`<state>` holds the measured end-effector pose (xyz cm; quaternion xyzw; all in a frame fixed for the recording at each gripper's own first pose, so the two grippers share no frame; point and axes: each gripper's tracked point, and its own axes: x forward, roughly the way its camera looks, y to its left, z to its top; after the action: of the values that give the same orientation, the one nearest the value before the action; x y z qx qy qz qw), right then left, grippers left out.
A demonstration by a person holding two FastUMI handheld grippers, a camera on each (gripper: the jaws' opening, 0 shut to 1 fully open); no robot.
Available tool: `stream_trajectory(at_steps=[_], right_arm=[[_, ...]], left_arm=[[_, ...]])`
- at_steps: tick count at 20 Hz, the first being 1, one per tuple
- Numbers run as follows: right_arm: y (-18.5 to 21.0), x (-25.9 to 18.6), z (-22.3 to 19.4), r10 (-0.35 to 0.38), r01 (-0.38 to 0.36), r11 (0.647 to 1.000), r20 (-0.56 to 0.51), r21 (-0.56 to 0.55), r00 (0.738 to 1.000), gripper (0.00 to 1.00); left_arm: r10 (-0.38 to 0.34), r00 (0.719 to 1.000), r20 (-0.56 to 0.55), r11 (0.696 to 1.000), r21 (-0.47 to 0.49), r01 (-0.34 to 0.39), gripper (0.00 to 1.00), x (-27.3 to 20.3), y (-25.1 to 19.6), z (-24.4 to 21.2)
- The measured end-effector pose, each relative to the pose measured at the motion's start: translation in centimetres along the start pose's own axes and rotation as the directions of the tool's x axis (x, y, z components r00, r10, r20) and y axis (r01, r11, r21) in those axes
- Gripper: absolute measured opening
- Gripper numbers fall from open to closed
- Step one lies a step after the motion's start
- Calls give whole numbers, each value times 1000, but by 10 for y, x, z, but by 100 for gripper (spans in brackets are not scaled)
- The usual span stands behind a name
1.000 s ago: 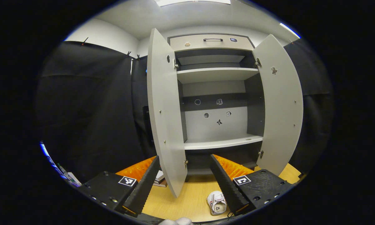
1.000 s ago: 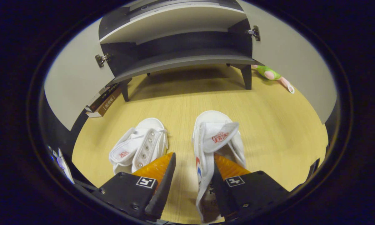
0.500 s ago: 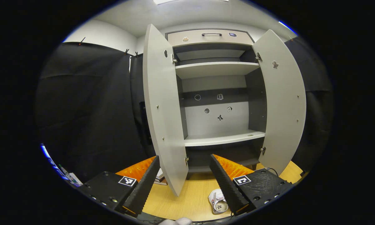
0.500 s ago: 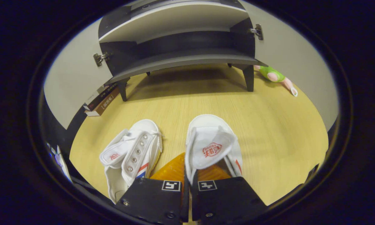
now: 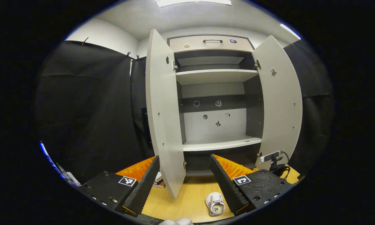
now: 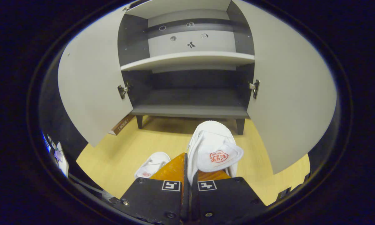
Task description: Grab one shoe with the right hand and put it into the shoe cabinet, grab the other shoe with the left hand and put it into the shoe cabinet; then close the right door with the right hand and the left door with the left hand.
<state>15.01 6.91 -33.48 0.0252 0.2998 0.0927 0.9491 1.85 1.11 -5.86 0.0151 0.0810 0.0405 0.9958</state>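
Observation:
My right gripper (image 6: pixel 187 162) is shut on the side wall of a white canvas shoe (image 6: pixel 214 147), which hangs above the wooden floor, toe towards the shoe cabinet (image 6: pixel 190 107). The other white shoe (image 6: pixel 151 168) lies on the floor to the left below; in the left gripper view this shoe (image 5: pixel 215 203) lies beside my right finger. My left gripper (image 5: pixel 185 157) stands open and holds nothing, facing the cabinet from farther back. Both cabinet doors, the left door (image 5: pixel 161 109) and the right door (image 5: pixel 281 103), stand wide open.
The cabinet has a dark bottom shelf (image 6: pixel 190 97), a pale middle shelf (image 5: pixel 218 144) and a drawer (image 5: pixel 211 43) on top. Books (image 6: pixel 122 125) lie under the left door. A small device with a black cable (image 5: pixel 273 158) shows by the right door's foot.
My right gripper closed on the right-hand shoe and lifted it off the floor, and its view swung up towards the cabinet. The left gripper hardly moved.

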Motion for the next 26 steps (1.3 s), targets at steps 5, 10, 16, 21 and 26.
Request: stream_trajectory(at_steps=[5, 10, 16, 21, 26], right_arm=[[19, -37, 103, 38, -33, 999, 159, -34, 987, 7], [31, -53, 208, 49, -27, 997, 312, -74, 949, 7], [35, -19, 315, 33, -1, 997, 400, -79, 916, 7], [34, 44, 379, 9, 34, 995, 415, -97, 910, 7], [16, 133, 387, -53, 87, 991, 307, -97, 950, 7]], left_arm=[[17, 999, 27, 1000, -2, -17, 96, -7, 6, 3], [60, 998, 29, 998, -12, -60, 96, -12, 16, -1], [129, 992, 4, 991, -24, -129, 96, -12, 30, -8], [194, 981, -18, 980, -36, -195, 96, -10, 39, -12], [259, 965, -34, 965, -30, -260, 96, -14, 47, -13]])
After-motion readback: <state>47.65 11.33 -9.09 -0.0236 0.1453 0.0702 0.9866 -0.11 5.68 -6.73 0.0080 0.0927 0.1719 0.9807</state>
